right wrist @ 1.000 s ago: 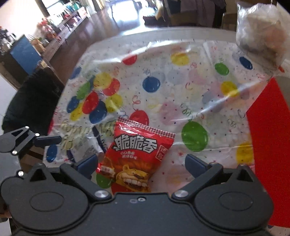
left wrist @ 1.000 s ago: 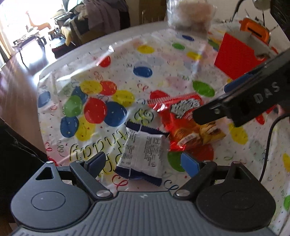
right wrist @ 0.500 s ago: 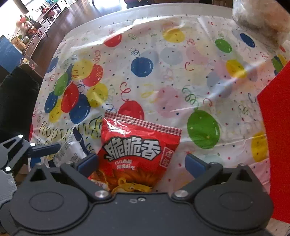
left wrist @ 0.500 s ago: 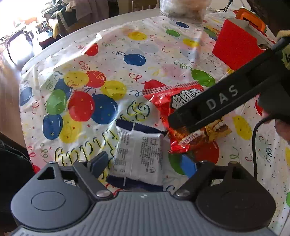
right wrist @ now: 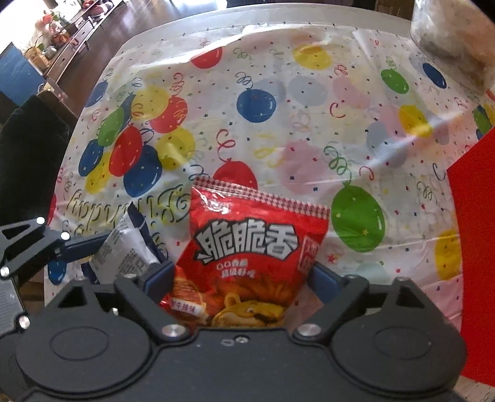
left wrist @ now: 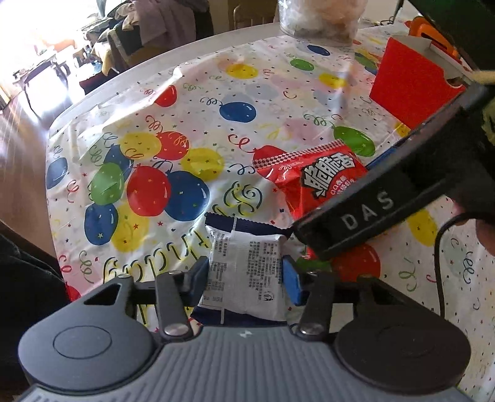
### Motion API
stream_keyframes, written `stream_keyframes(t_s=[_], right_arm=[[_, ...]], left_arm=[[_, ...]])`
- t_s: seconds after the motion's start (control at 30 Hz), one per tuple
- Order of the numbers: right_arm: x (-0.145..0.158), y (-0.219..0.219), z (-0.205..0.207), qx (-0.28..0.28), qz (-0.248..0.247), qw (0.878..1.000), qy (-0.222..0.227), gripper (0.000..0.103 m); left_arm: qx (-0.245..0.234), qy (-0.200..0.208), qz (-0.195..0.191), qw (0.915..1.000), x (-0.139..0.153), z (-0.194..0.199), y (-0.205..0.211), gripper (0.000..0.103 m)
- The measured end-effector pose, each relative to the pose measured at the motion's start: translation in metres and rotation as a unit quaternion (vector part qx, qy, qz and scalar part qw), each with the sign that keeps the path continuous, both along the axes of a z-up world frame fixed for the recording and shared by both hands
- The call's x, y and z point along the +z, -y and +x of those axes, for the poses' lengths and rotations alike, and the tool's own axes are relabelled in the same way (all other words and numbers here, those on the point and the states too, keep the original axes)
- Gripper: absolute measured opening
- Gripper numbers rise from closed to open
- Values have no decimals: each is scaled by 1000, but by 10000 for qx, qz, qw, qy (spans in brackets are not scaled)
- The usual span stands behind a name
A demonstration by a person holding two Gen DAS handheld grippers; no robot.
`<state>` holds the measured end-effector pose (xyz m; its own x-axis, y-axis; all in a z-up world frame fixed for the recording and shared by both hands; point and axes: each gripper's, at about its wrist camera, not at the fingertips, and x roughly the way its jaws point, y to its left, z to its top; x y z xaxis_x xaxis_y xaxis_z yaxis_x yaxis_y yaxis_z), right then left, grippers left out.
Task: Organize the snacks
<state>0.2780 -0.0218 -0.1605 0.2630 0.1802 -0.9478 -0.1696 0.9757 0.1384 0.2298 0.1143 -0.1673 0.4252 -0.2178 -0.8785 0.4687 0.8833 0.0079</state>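
Observation:
A white snack packet with navy ends (left wrist: 244, 269) lies on the balloon tablecloth; my left gripper (left wrist: 246, 275) has both blue pads pressed against its sides. A red snack bag with white Chinese lettering (right wrist: 247, 253) sits between the pads of my right gripper (right wrist: 238, 278), which is closed on its lower half. The red bag (left wrist: 321, 182) also shows in the left wrist view, partly hidden under the right gripper's black body (left wrist: 386, 198). The white packet (right wrist: 123, 250) shows at the left of the right wrist view, next to the left gripper's finger (right wrist: 80, 244).
A red open-top box (left wrist: 411, 83) stands at the right, also in the right wrist view (right wrist: 473, 247). A clear bag of food (left wrist: 318, 15) sits at the far table edge. The balloon tablecloth (left wrist: 185, 130) covers the table; a dark chair (right wrist: 27, 160) is at the left.
Both grippers moved forward over their snacks and closed: the left onto the white packet, the right onto the red bag. Both were open before.

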Motion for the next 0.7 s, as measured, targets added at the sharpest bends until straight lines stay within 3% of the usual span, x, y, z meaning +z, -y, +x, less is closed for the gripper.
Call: stream_keyframes(t_s=[0.2, 0.7], right_arm=[[4, 9, -9, 227, -22, 9996, 188, 70], [33, 51, -50, 384, 40, 9980, 510, 69]], left_arm=[[254, -86, -159, 9995, 1, -4, 2, 47], [1155, -115, -565, 9916, 26, -32, 6, 47]])
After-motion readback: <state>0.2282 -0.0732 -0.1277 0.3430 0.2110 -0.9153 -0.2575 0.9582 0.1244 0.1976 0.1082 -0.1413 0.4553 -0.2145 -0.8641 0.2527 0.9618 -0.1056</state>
